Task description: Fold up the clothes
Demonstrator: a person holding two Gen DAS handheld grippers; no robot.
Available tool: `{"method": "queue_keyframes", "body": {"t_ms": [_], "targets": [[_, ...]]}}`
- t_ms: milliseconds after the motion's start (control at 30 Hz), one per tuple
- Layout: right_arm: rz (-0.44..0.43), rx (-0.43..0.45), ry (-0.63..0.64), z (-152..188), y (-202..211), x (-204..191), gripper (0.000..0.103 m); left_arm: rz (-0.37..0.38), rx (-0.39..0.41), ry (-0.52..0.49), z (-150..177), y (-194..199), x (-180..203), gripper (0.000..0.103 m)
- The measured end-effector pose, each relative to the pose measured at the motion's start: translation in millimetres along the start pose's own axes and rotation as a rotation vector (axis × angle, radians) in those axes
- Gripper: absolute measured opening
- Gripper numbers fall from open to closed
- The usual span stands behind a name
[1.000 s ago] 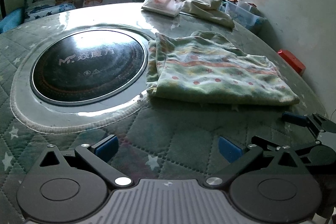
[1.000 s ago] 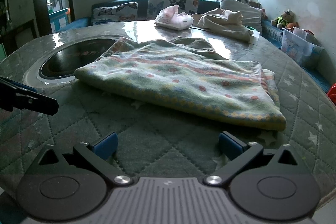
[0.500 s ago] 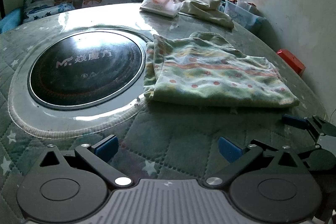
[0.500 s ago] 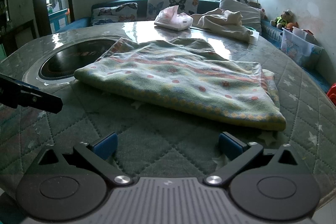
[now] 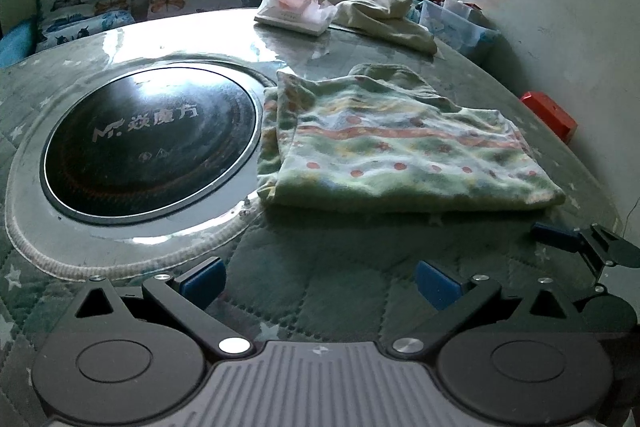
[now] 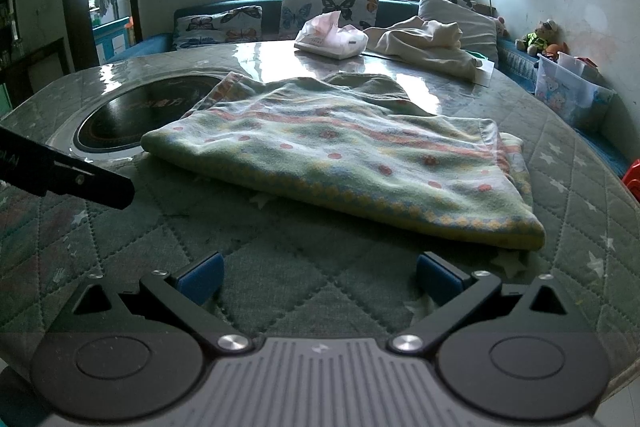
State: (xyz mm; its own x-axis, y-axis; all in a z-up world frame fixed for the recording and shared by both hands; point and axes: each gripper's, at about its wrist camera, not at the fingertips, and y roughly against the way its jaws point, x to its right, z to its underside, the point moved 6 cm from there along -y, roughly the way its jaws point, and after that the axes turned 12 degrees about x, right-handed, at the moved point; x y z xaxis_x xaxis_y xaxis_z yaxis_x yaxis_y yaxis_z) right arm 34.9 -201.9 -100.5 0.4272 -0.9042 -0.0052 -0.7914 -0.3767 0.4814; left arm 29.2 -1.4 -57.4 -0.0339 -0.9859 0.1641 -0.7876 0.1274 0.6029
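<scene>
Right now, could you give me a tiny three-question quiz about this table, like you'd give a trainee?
1. True or false: the left gripper is clamped on the patterned garment.
2. What lies beside the tissue pack? A) cream cloth B) shoe C) book
3. Fill in: the garment's left edge overlaps the rim of the round black ___.

Key: 1 false, both grippers are open, the right gripper too; 2 A; 3 cooktop.
</scene>
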Motion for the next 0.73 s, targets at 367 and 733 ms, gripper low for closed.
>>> {"method": "queue_keyframes", "body": {"t_ms": [367,733], "targets": [[-0.001,-0.001,0.0,0,0,-1,0.103,0.012,0.013,-0.018,-6,-1,9,0.103],[0.002,-0.007,0.0,-1,-1,-1,0.103,0.023,0.023,-0.033,-10,2,16,0.103]]}}
